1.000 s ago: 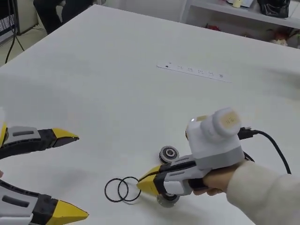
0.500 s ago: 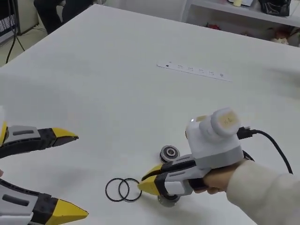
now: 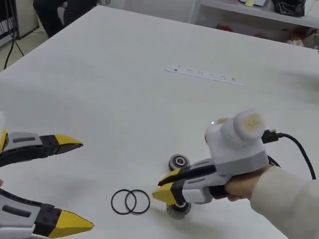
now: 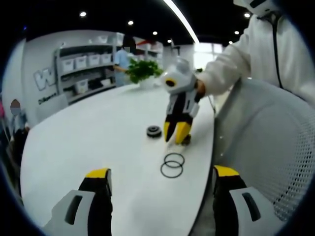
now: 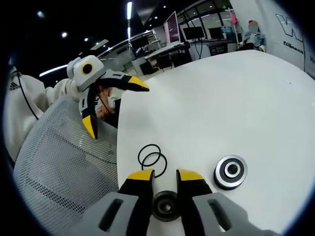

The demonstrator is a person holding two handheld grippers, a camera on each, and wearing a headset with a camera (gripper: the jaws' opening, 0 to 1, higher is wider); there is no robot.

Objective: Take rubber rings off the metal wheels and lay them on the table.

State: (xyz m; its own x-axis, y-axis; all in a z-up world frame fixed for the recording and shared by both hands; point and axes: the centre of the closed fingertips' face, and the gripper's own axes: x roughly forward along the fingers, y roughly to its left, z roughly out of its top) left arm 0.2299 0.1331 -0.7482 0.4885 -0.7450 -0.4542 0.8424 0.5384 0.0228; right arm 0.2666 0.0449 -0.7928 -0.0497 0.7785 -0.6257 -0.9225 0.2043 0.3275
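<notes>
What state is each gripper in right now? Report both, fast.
Left gripper: open, jaws wide apart, holding nothing.
Right gripper: closed on a small dark round metal wheel.

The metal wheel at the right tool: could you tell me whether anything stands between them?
Nothing visible does. In the right gripper view the metal wheel sits between the right tool's jaws; whether they clamp it is unclear. The two rubber rings lie ahead on the table, the second wheel off to one side.
</notes>
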